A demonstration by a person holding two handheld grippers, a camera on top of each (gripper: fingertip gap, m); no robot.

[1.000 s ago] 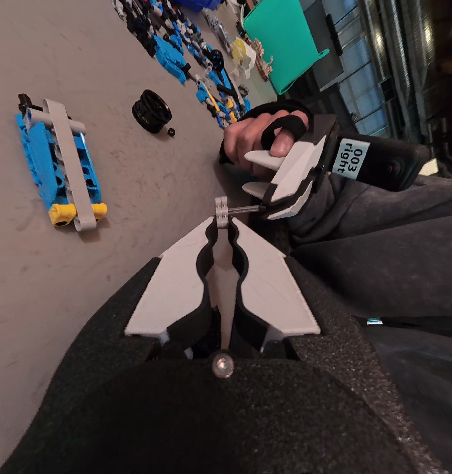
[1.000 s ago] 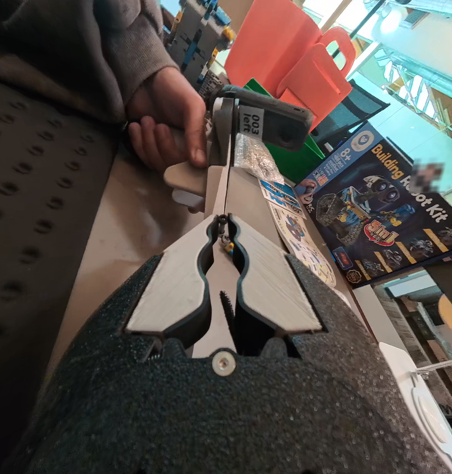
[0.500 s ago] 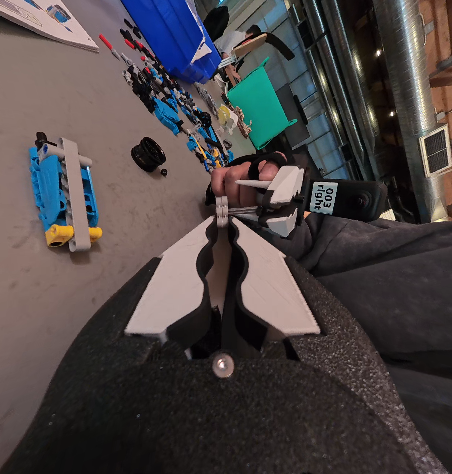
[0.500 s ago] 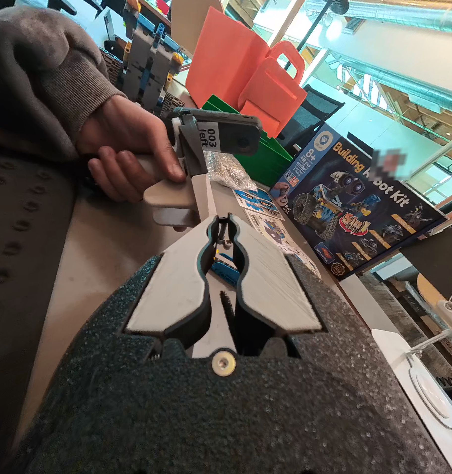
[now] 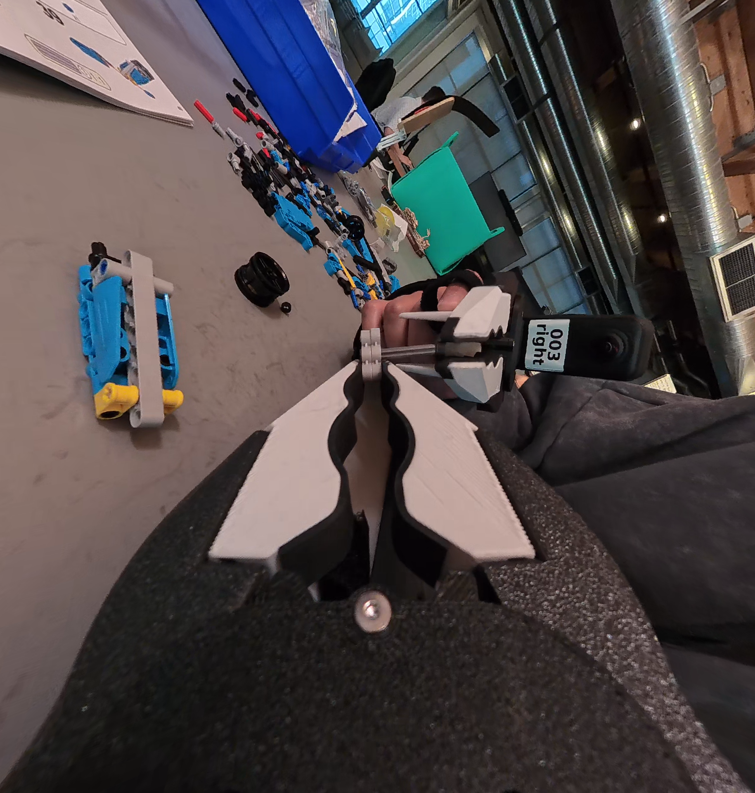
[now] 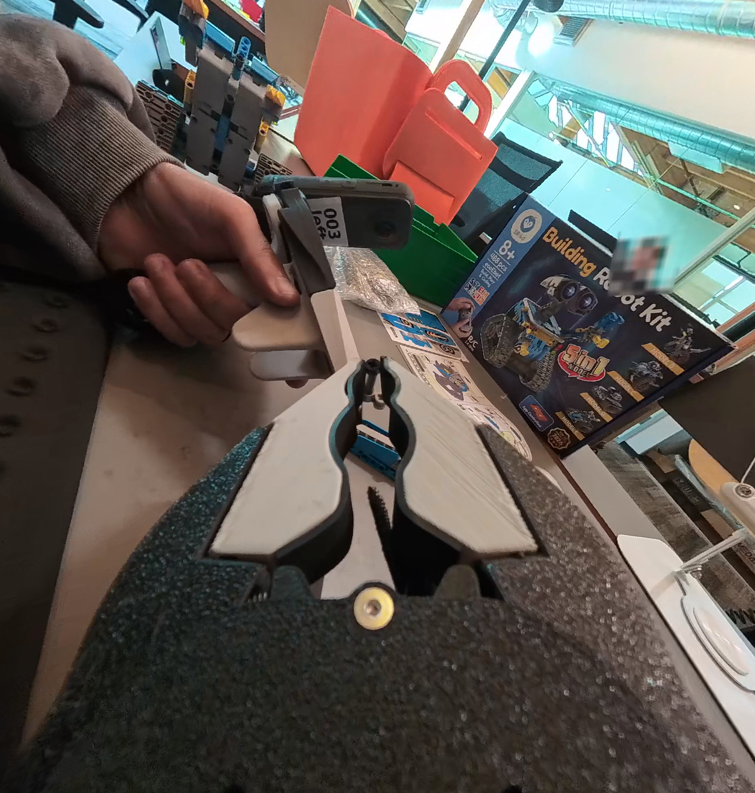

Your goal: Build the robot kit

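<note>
My left gripper [image 5: 371, 369] is shut on a small grey connector [image 5: 370, 349], held above the grey table [image 5: 67, 493]. A thin dark axle [image 5: 407, 351] runs from the connector to my right gripper [image 5: 444, 352], which is shut on its other end. In the right wrist view my right gripper [image 6: 372, 372] pinches the dark axle [image 6: 369, 379] end-on at its tips. The left gripper [image 6: 345, 343] stands just beyond it, edge-on, with a hand on its handle. Both grippers are close to the person's grey sleeves.
A blue, grey and yellow assembly [image 5: 131, 334] lies on the table at the left, with a black wheel [image 5: 262, 279] and a small black bead [image 5: 285, 307] beside it. Farther off are loose parts [image 5: 298, 201], a blue bin [image 5: 290, 77], a booklet [image 5: 79, 64], a kit box [image 6: 581, 334] and orange bags [image 6: 388, 107]. The tips of both grippers are at nearly the same place.
Both grippers have tilted and more of the far table now shows. The right gripper has swung level and in line with the axle. Both stay shut on the joined axle and connector.
</note>
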